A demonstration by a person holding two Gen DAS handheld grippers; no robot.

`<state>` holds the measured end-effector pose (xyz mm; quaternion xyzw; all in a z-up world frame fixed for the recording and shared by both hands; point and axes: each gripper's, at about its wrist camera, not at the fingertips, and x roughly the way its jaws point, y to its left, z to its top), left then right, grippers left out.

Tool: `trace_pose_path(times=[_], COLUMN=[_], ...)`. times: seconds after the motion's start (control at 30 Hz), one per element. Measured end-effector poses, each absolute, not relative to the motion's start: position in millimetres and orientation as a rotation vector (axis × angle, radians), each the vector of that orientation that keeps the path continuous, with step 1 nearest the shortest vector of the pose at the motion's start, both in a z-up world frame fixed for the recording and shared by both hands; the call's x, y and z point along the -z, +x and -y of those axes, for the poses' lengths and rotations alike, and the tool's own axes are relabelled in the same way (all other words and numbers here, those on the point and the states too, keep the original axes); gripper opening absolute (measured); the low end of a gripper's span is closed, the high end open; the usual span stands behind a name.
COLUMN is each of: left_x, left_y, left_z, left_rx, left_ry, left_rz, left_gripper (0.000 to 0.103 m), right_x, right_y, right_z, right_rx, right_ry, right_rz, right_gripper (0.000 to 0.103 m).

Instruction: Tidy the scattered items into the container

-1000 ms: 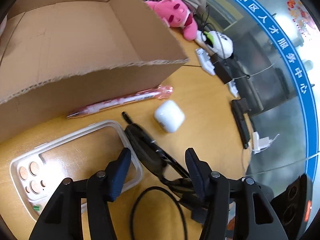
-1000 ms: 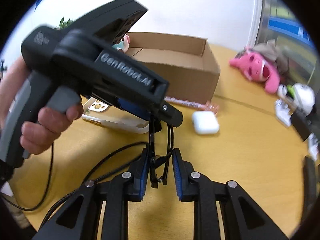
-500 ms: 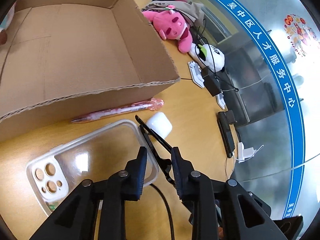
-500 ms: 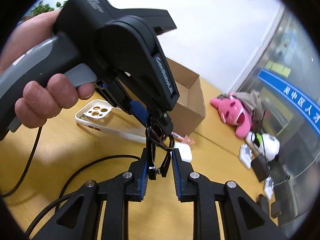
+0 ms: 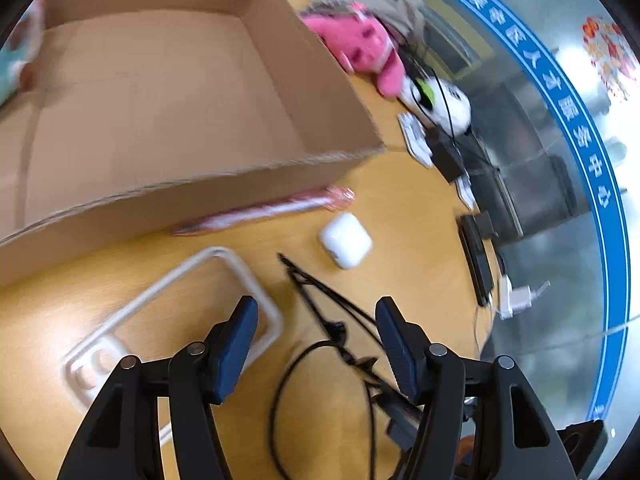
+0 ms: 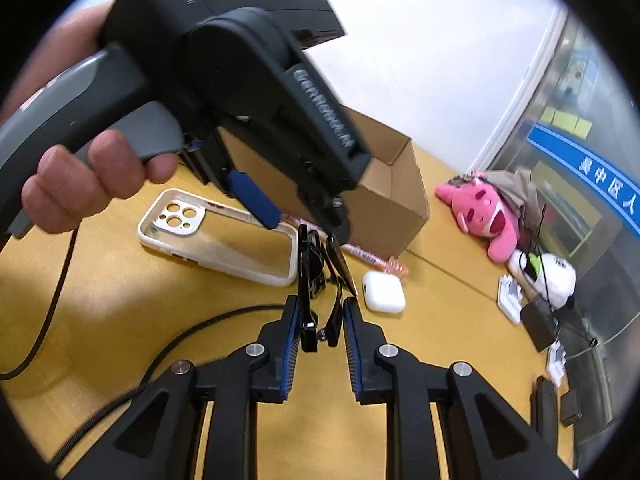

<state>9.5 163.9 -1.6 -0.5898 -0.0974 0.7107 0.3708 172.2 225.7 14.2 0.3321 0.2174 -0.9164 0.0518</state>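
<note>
My right gripper is shut on a pair of black glasses, holding them folded above the wooden table. In the left wrist view the glasses show between the open jaws of my left gripper, untouched. The open cardboard box stands behind; it also shows in the right wrist view. On the table lie a clear phone case, a pink pen against the box, and a white earbud case. The left gripper's body fills the upper left of the right wrist view.
A pink plush toy and a white plush toy lie at the table's far right with adapters and black cables. A black cable runs across the table below the grippers. A glass wall with a blue band is behind.
My left gripper has opened and let go of the glasses, which stay in my right gripper. Both grippers have risen a little and the left view has swung toward the box.
</note>
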Motion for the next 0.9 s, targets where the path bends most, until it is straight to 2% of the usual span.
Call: trace_pose_path(times=[0.07,0.13,0.23,0.3,0.4,0.47,0.5,0.67,0.77,0.9], left_x=[13.9,24.2,29.5,28.9,28.0,28.0,28.3,28.7,27.9,26.6], left_y=[8.0,9.4,13.4,15.5,17.3,17.1,16.9,18.7,21.3,23.5], left_z=[-183.8,-202.8,-221.7,-228.9,-235.7,-238.0,-239.2,-245.0,-249.4,-254.6], left_rx=[-1.758,-1.705,-1.677,-1.679,-1.691,-1.699,-1.701,-1.711,-1.729,-1.742], left_ry=[-1.573,-1.611,-1.633,-1.638,-1.648,-1.649,-1.651,-1.655,-1.653,-1.656], left_rz=[0.214,0.172,0.125,0.100,0.077,0.071,0.069,0.067,0.062,0.042], left_gripper=[0.063,0.052,0.050,0.040,0.032,0.031,0.029,0.028,0.028,0.028], right_x=[-9.3,-3.1,10.9,16.3,21.4,23.6,24.7,19.5,8.1,-7.7], right_y=[174.4,176.5,178.5,181.9,186.2,189.0,191.2,209.4,204.4,183.4], right_z=[-235.9,-245.5,-262.7,-270.7,-279.8,-285.2,-288.1,-301.2,-307.8,-294.5], right_rx=[2.782,2.769,2.743,2.733,2.720,2.711,2.702,2.682,2.702,2.698], right_ry=[1.045,1.087,1.185,1.220,1.263,1.291,1.316,1.405,1.420,1.358], right_rz=[-0.606,-0.556,-0.512,-0.499,-0.484,-0.473,-0.471,-0.471,-0.407,-0.266], right_gripper=[0.020,0.020,0.021,0.022,0.033,0.057,0.062,0.065,0.071,0.072])
